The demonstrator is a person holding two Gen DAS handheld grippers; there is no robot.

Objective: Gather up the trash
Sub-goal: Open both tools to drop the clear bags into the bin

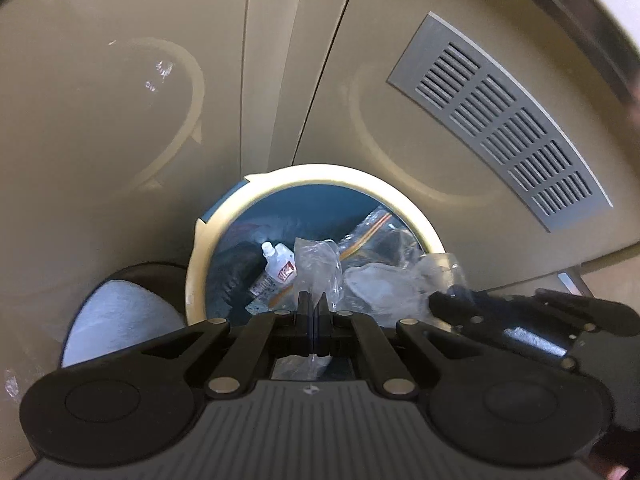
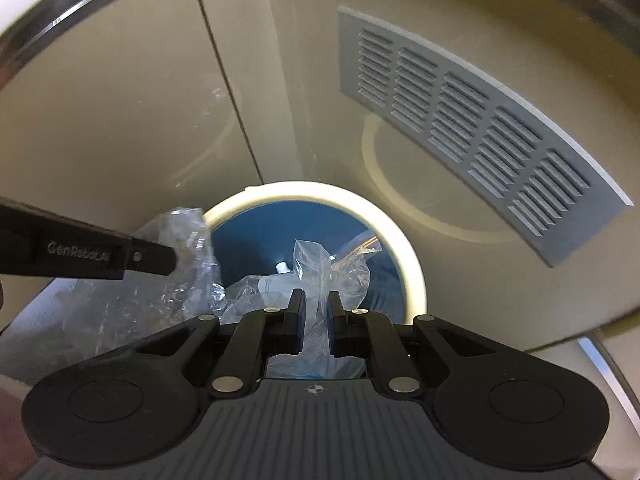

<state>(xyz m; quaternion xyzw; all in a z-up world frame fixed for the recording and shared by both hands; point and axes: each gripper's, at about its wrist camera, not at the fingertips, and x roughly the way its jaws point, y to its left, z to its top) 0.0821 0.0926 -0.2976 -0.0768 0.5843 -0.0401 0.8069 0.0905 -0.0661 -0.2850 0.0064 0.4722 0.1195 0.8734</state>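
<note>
A round bin with a cream rim (image 1: 224, 216) and a blue liner stands by a beige cabinet. It holds a small white bottle (image 1: 276, 268) and clear plastic trash. My left gripper (image 1: 314, 304) is shut on a clear plastic bag (image 1: 320, 264) over the bin's near edge. In the right wrist view the same bin rim (image 2: 408, 256) shows. My right gripper (image 2: 316, 300) has its jaws slightly apart with clear plastic (image 2: 312, 272) between them, and I cannot tell whether they grip it. The left gripper shows as a black bar (image 2: 148, 258) at the left.
A grey slotted vent (image 1: 504, 124) is set in the cabinet door behind the bin; it also shows in the right wrist view (image 2: 472, 120). A dark round container with white contents (image 1: 120, 312) stands left of the bin. A metal edge (image 2: 604, 360) runs at the right.
</note>
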